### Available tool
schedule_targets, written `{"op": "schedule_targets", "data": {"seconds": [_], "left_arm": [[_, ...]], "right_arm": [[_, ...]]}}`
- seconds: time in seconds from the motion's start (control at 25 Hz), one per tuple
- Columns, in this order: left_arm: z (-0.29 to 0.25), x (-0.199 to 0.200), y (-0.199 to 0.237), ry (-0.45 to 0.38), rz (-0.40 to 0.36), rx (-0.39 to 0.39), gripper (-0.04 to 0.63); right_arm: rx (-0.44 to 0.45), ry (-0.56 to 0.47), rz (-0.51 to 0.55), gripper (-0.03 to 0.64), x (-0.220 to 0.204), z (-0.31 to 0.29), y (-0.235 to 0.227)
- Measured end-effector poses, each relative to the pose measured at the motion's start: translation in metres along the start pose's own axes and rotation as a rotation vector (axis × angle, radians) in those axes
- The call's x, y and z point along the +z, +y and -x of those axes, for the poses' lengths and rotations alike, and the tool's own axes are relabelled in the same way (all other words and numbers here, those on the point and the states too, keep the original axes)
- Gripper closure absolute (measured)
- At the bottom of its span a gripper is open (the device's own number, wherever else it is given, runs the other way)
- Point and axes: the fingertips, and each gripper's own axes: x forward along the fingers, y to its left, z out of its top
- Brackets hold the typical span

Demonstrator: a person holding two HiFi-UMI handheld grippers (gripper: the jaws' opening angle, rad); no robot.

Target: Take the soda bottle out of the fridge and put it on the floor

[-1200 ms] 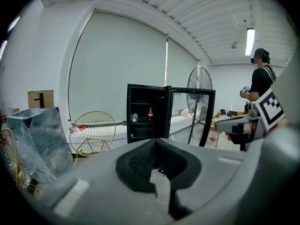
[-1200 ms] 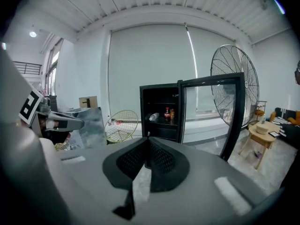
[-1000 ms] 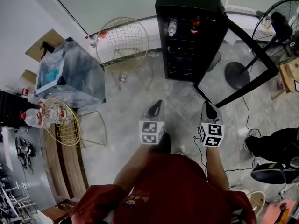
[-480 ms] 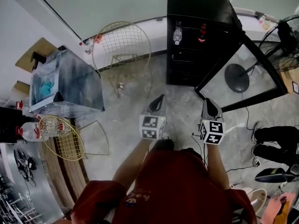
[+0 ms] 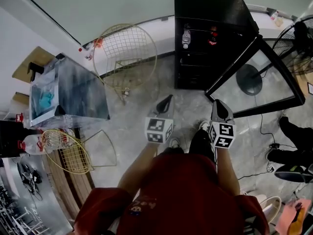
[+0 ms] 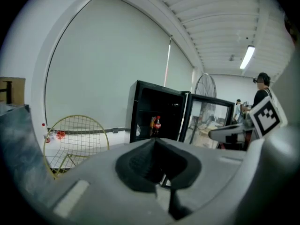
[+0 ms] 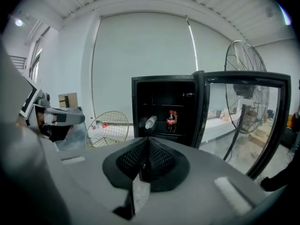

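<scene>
The black fridge (image 7: 163, 84) stands open, its glass door (image 7: 241, 77) swung out to the right. On an upper shelf the soda bottle (image 7: 171, 121), upright with a red label, stands just beside a clear bottle (image 7: 150, 122) that lies tilted. A round gold wire chair (image 7: 108, 125) sits left of the fridge on the grey marbled floor (image 5: 137, 126). Well short of the fridge, the left gripper (image 6: 154, 146) and right gripper (image 7: 146, 146) each have their dark ribbed pads pressed together, holding nothing.

Now nearer fridge (image 5: 210, 6): left claw (image 5: 168, 99), right claw (image 5: 219, 103) carried forward; shoe (image 5: 204, 126) stepped ahead.
</scene>
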Motion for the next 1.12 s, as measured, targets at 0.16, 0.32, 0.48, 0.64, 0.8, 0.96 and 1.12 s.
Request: {"op": "schedule_targets", "data": {"seconds": [0.16,0.32,0.48,0.64,0.8,0.96,1.12], "left_arm": [[-0.018,0.016,0.013,0.004,-0.011,0.020,0.597],[-0.044,0.027,-0.001,-0.011,-0.029,0.028,0.596],[-0.086,0.039,-0.024,-0.005,-0.053,0.050,0.597],[-0.130,0.048,-0.034,0.008,-0.049,0.100,0.595],[-0.164,0.052,-0.040,0.025,-0.026,0.155,0.595],[-0.190,0.054,-0.044,0.038,-0.027,0.186,0.595],[-0.204,0.049,-0.037,0.042,-0.041,0.186,0.595]], "right_arm": [[0.007,0.003,-0.007,0.615,0.021,-0.024,-0.006],[0.020,-0.009,-0.005,0.616,0.029,-0.041,-0.036],[0.033,-0.018,-0.008,0.615,0.041,-0.060,-0.080],[0.082,-0.013,0.002,0.615,0.049,-0.092,-0.111],[0.126,-0.007,0.015,0.616,0.055,-0.118,-0.136],[0.160,0.008,0.015,0.615,0.057,-0.144,-0.154],[0.181,0.017,0.045,0.616,0.060,-0.163,-0.154]]}}
